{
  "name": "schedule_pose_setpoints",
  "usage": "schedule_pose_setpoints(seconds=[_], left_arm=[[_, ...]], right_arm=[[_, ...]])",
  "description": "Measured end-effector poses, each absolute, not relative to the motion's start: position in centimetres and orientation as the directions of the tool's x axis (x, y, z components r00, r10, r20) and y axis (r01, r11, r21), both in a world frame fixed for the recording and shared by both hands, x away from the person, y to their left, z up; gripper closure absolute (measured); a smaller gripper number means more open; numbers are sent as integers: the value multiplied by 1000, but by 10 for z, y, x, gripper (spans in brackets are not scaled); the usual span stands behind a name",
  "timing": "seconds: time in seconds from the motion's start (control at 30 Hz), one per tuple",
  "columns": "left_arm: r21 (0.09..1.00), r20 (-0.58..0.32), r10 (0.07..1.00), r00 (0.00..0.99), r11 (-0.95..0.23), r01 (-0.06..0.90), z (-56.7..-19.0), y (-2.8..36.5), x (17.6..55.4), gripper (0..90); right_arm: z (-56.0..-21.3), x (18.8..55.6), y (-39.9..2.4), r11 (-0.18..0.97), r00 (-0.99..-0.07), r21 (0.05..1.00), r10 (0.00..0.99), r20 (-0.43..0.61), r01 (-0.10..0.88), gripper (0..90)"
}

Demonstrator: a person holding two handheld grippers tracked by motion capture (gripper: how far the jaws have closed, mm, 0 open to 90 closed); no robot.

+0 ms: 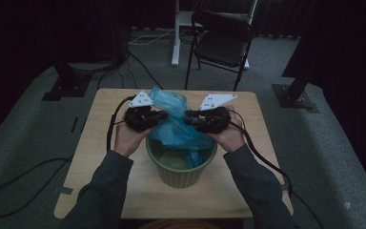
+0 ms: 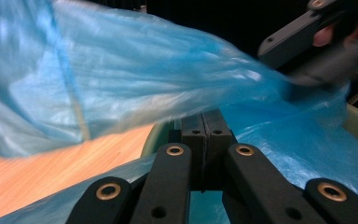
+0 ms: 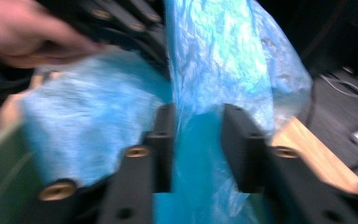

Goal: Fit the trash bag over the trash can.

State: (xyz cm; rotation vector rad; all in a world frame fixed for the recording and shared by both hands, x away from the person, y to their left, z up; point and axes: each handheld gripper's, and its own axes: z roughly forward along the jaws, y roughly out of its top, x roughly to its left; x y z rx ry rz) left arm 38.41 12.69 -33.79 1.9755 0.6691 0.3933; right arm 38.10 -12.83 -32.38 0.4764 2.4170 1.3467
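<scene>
1. Overhead, a blue plastic bag (image 1: pixel 176 121) drapes into a green pot (image 1: pixel 181 167) on the wooden table (image 1: pixel 100 143).
2. Left gripper (image 2: pixel 204 122) is clamped tight, pinching the bag's edge.
3. Right gripper (image 3: pixel 198 140) stands partly open, bag film between its jaws, unpressed.

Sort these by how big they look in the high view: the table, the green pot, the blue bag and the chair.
1. table
2. chair, though it stands farther back, so it may really be bigger than it looks
3. blue bag and green pot look about alike
</scene>
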Motion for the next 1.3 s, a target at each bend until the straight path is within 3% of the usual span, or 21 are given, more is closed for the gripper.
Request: schedule_pose_setpoints(seconds=[0.07, 0.1, 0.33, 0.67, 1.1, 1.3], left_arm=[[879, 9, 609, 793, -383, 285, -339, 128, 382, 898], [877, 13, 608, 794, -388, 283, -339, 129, 381, 897], [877, 1, 622, 783, -377, 298, -342, 138, 381, 886], [875, -16, 629, 777, -367, 315, -344, 141, 381, 855], [887, -51, 528, 848, -367, 282, -343, 145, 368, 643], [862, -4, 548, 837, -422, 281, -347, 138, 368, 581]], right_arm=[[-325, 389, -134, 493, -845, 852, 520, -127, 175, 887], [-325, 391, -137, 489, -832, 852, 541, -126, 189, 900], [-335, 396, -166, 494, -750, 825, 647, -140, 273, 900], [-347, 400, -195, 449, -703, 822, 706, -84, 352, 900], [-350, 399, -200, 450, -704, 818, 706, -80, 358, 900], [-350, 398, -198, 454, -704, 816, 705, -83, 358, 900]])
